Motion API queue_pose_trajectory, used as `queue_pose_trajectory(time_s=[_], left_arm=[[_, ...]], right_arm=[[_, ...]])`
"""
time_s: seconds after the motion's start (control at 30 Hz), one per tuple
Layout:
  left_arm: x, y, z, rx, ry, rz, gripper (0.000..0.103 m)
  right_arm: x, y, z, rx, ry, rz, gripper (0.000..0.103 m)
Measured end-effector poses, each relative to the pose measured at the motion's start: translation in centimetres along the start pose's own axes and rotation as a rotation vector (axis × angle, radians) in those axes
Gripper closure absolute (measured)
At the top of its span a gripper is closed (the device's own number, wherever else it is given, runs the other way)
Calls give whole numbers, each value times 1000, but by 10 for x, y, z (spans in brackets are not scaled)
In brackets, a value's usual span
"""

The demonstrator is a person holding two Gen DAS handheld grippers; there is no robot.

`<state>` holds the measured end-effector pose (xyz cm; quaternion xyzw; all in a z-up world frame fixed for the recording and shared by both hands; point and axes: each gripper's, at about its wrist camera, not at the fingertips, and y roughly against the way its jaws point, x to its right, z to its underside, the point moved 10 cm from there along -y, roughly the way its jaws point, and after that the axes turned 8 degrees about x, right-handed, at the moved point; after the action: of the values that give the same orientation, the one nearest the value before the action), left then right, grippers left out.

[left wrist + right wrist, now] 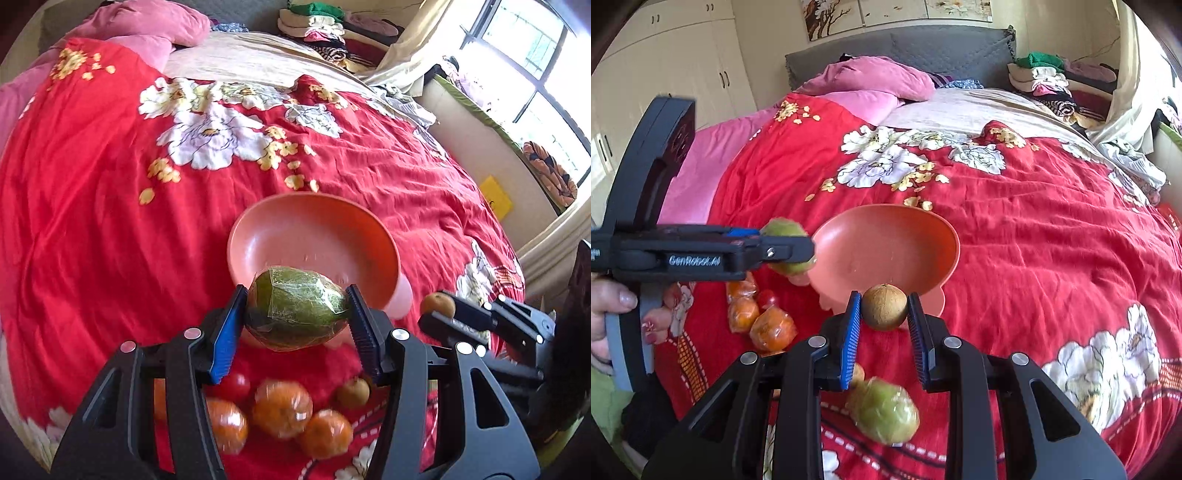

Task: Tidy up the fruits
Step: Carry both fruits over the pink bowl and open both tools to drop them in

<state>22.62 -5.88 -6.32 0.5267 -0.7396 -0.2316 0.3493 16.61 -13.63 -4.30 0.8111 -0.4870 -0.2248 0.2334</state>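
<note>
My left gripper (297,314) is shut on a green fruit wrapped in clear film (295,308), held just before the near rim of a pink bowl (314,236); in the right wrist view the same green fruit (785,230) shows at the left gripper (792,253). My right gripper (884,314) is shut on a small brown round fruit (884,306), close to the pink bowl (886,251). In the left wrist view that brown fruit (437,303) shows at the right gripper (439,308). The bowl looks empty.
Wrapped oranges (282,408) and a red tomato (234,384) lie on the red floral bedspread (110,221) below my left gripper, with another brown fruit (352,392). A second wrapped green fruit (886,411) lies under my right gripper. Pink pillows (871,79) and folded clothes (1049,81) sit far back.
</note>
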Motion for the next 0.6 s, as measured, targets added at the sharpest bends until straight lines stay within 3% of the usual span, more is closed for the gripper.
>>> queue_pose_trajectory(time_s=[0.6], left_arm=[[-13,-52,-7,-81,25,7,57]], right_arm=[[-4,-48,1,-58,21,-17,79]])
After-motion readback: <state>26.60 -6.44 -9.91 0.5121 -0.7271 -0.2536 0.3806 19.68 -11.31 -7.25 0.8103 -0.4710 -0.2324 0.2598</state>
